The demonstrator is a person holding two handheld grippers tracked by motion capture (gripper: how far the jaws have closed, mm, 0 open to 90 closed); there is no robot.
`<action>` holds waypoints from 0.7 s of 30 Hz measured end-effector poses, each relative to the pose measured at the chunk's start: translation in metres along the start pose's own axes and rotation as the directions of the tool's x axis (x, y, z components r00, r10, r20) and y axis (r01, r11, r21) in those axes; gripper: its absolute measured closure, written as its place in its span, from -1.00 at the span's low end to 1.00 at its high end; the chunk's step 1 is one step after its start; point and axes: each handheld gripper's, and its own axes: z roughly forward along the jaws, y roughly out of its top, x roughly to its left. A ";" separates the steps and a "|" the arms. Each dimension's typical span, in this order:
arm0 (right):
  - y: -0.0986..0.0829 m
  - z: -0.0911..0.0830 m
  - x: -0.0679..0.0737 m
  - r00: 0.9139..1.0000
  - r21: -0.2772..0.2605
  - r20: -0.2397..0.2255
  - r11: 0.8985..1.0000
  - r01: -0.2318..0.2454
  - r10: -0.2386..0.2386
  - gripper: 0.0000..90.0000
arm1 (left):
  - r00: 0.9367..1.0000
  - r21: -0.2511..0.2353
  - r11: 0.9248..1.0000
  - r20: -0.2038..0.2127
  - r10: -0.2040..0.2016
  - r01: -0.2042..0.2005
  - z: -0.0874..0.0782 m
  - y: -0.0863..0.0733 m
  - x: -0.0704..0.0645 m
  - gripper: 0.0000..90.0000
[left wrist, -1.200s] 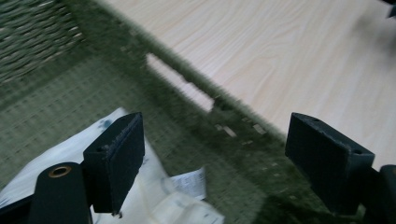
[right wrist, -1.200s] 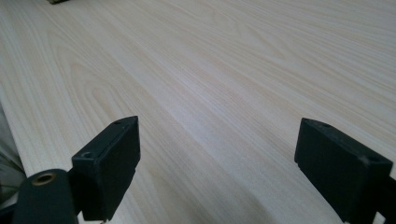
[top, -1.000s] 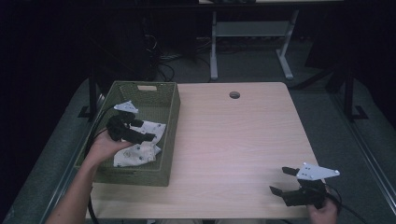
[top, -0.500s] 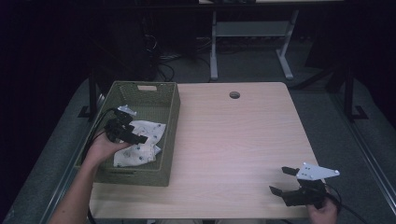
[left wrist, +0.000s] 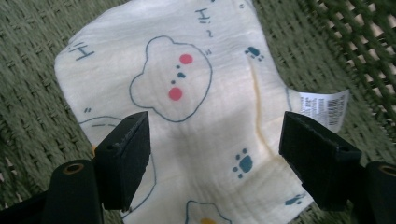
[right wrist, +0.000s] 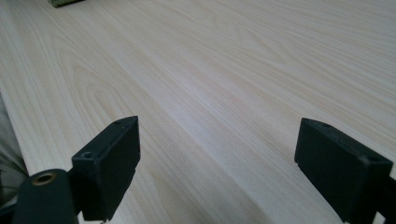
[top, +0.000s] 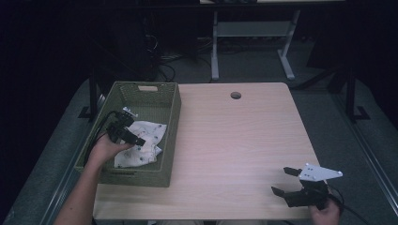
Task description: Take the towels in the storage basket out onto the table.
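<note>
**Left tongs poised over the cloth in the basket**

The cloth lies crumpled on the floor of the green woven basket, toward its near half: a pale cream square printed with bear faces, paw marks and small letters, with a white care label poking out at one edge. From the high view it sits as a loose heap, not flat, with folds rising off the weave.

The left tongs hang right over it, jaws spread wide, one on either side of a bear face in the left gripper view. Nothing is pinched between them yet; I would judge this as the reach just before a grasp.

To do it well, the tongs should come down on a raised fold rather than on a flat stretch, since thin fabric pressed against the basket floor gives the jaws little to bite. The ridge running down beside the paw print looks a fair target. Closing fully before lifting should keep the cloth from slipping, and a straight lift would keep it from catching on the basket wall.

The right tongs wait well apart at the near right corner of the worktop, jaws also wide, over bare wood.
</note>
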 end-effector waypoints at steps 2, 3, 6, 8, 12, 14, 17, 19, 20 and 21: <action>0.000 0.000 0.000 1.000 -0.001 0.001 1.000 0.000 0.000 -0.69 | 1.000 0.017 1.000 -0.012 0.001 -0.001 0.001 0.000 0.000 -0.44; 0.000 0.000 0.000 1.000 -0.003 0.001 1.000 0.001 -0.001 -0.69 | 1.000 0.020 1.000 -0.014 -0.006 0.006 0.002 0.000 0.000 -0.44; 0.000 0.000 0.000 1.000 -0.004 0.002 1.000 0.003 -0.003 -0.69 | 1.000 0.022 1.000 -0.019 -0.006 0.006 0.002 0.000 0.001 -0.44; 0.000 0.000 0.000 1.000 -0.004 0.002 1.000 0.003 -0.003 -0.69 | 1.000 0.032 0.999 -0.020 -0.011 0.011 0.003 0.000 0.002 -0.44; 0.000 -0.001 -0.001 1.000 -0.005 0.003 1.000 0.004 -0.004 -0.69 | 1.000 0.035 0.999 -0.027 -0.009 0.010 0.003 0.000 0.002 -0.42; 0.000 -0.001 -0.001 1.000 -0.006 0.004 1.000 0.003 -0.003 -0.69 | 1.000 0.036 0.999 -0.027 -0.011 0.012 0.003 0.000 0.002 -0.42; 0.000 -0.001 -0.001 1.000 -0.006 0.005 1.000 0.002 -0.002 -0.69 | 1.000 0.044 0.999 -0.029 -0.013 0.014 0.003 0.001 0.001 -0.41; 0.000 -0.001 -0.001 1.000 -0.006 0.004 1.000 0.003 -0.003 -0.69 | 0.999 0.048 0.999 -0.029 -0.014 0.015 0.003 0.001 0.000 -0.39; 0.000 -0.001 -0.001 1.000 -0.007 0.004 1.000 0.003 -0.003 -0.69 | 1.000 0.056 0.998 -0.028 -0.012 0.013 0.004 0.001 0.000 -0.37; 0.000 -0.001 -0.001 1.000 -0.007 0.004 1.000 0.004 -0.004 -0.69 | 0.999 0.060 0.998 -0.033 -0.012 0.014 0.005 0.002 0.000 -0.37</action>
